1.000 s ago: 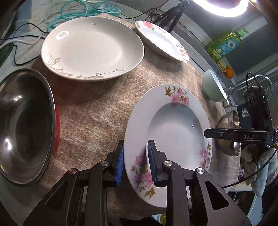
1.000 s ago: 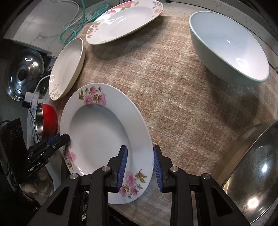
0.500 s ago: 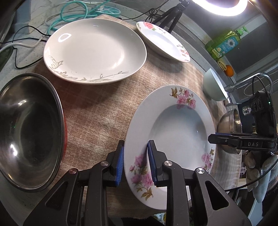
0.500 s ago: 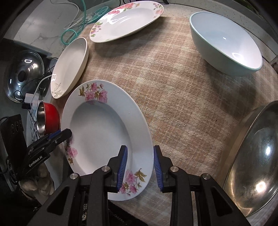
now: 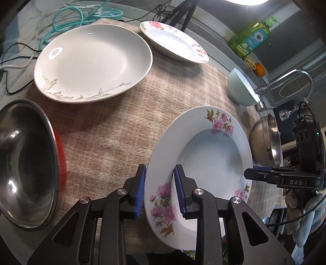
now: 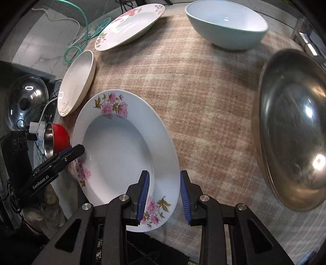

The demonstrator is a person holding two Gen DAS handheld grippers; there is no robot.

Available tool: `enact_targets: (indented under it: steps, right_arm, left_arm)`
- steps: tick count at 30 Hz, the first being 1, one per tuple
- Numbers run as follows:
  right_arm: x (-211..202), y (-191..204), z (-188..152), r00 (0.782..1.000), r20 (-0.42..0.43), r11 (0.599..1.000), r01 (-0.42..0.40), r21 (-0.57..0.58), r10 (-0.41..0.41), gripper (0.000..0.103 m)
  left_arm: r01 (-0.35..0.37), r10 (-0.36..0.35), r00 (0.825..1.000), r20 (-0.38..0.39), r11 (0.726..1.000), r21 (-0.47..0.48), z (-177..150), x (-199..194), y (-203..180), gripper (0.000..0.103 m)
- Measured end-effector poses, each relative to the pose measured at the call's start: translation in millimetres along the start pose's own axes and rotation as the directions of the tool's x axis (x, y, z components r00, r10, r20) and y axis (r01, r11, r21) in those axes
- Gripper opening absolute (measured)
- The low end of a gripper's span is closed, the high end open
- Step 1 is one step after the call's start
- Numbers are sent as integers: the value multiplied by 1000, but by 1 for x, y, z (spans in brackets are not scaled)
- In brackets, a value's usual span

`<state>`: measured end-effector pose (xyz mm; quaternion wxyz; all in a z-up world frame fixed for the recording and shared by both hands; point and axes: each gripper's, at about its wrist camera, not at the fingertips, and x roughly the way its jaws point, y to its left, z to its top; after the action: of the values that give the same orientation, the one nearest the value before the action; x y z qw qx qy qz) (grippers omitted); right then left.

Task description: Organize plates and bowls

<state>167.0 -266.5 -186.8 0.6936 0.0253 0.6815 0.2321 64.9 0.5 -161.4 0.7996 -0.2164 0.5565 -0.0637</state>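
A white deep plate with pink flowers (image 5: 209,159) hangs tilted over the plaid cloth (image 5: 114,126), held at two opposite rims. My left gripper (image 5: 160,169) grips its near rim between the blue pads, and its jaws are starting to open. In the right wrist view my right gripper (image 6: 164,175) is shut on the other rim of that plate (image 6: 118,155). The left gripper (image 6: 75,149) shows there at the plate's left edge. A matching floral plate (image 5: 173,43), a white leaf-patterned plate (image 5: 91,61) and a pale green bowl (image 6: 226,26) lie on the cloth.
A steel bowl with a red outside (image 5: 24,163) stands at the cloth's left edge, a large steel bowl (image 6: 291,126) at its right. A soap bottle (image 5: 250,36), an orange (image 5: 259,69) and a faucet (image 5: 285,81) line the back. Cables (image 5: 67,16) and a pot lid (image 6: 26,106) lie off the cloth.
The right hand has shifted and rolled, so the large steel bowl fills more of its view. The held plate has drifted slightly right in the left view. Both grippers stay on its rim.
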Motion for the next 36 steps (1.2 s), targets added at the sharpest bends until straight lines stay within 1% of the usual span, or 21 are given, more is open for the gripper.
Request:
enact_targets:
  steps: [6,14,18,23,36]
  right_arm:
    - [-1,-13,-17,1000,21,998,-11,65,10,28]
    - [0,-27,-25,999,40,994,-16,111,11,27]
    - [0,-29,-26,999,42,993,-14,116,10,27]
    - [-2,-25,-25,999,52,994,-2,105,-4,27]
    - [-1,-25,-26,998,64,995,-10,101,3,28]
  left_arm:
    - [11,-10,1000,-20,999,39,-1,5,-9,26]
    - [13,-12,1000,-19,998,66,-1,7,-15,26]
    - [14,-13,1000,-19,997,72,-2,6,-16,26]
    - [6,-5,1000,-23,999,54,-3,11,-12,26]
    - [-17,17,1000,0,997,70,1,14,-16,26]
